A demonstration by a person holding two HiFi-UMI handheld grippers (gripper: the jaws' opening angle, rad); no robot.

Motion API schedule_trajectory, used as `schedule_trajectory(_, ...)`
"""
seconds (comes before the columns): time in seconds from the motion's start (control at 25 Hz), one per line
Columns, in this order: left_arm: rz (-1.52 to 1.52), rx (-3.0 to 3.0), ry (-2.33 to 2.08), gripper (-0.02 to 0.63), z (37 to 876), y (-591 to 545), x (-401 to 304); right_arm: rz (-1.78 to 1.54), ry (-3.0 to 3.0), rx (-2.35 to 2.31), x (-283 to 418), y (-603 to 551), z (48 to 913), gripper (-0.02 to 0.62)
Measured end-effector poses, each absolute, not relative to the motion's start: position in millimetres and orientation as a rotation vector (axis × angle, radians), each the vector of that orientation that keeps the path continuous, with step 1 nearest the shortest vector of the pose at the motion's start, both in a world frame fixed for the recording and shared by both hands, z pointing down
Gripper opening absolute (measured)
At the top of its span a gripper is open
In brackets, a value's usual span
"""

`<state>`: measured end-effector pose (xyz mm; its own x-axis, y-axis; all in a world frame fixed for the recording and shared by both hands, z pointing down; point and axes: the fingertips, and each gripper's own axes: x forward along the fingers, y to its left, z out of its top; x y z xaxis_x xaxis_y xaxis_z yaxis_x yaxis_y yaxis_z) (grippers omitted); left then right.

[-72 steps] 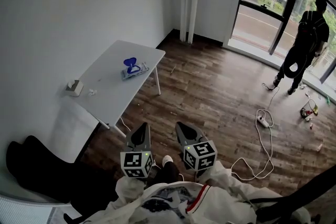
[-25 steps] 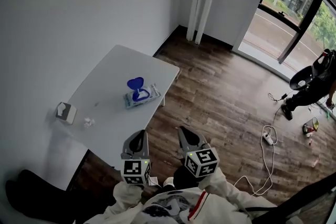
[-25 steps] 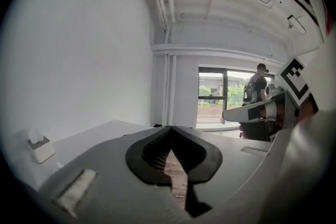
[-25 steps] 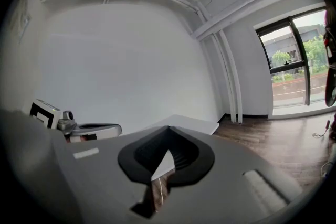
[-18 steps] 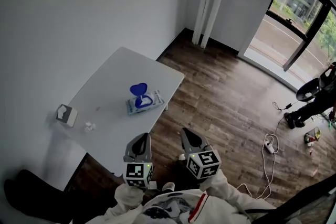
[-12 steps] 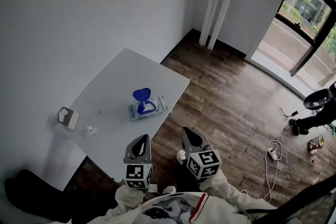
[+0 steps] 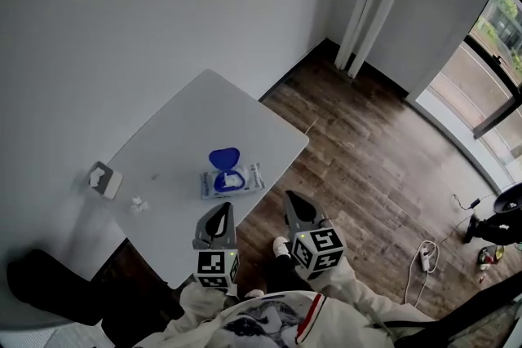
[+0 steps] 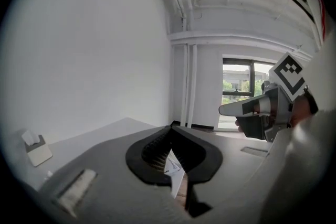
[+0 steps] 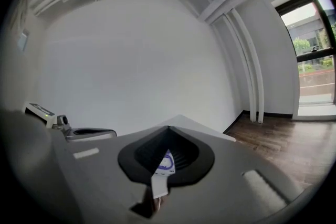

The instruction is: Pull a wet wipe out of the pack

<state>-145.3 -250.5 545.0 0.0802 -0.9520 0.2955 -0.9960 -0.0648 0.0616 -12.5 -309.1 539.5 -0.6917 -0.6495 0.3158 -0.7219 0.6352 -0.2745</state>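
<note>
Head view, wipe pack (image 7: 232, 178) ahead of left tongs (image 7: 222, 209), right tongs (image 7: 291, 197)

The far half of the table (image 7: 204, 106) is being left bare — open passage. Beside the near edge, the way is being blocked by the wipe pack (image 7: 236, 180), lid (image 7: 223, 158) raised; the left corner is being occupied by a small box (image 7: 105, 179) and a crumpled scrap (image 7: 139, 204).

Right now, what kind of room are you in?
Probably a nearly bare room in an office or studio, not a lived-in home. It has a dark wooden floor, plain white walls, a tall window, and a white table with a wet wipe pack on it.
</note>
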Motion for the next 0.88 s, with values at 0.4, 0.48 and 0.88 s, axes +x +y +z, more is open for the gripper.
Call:
schedule_trajectory(0.4, 0.269, 1.943, -2.117, 0.005, 542, -298, -160, 0.582, -2.728, 0.927, -34, -374, 543, 0.005)
schedule_trajectory(0.48, 0.277, 1.912, -2.156, 0.005, 537, -305, -164, 0.581, -2.745, 0.893, -36, -385, 540, 0.005)
schedule_trajectory(0.88, 0.248, 1.843, -2.22, 0.005, 529, -325, -173, 0.566, -2.78, 0.796, -48, -408, 534, 0.005)
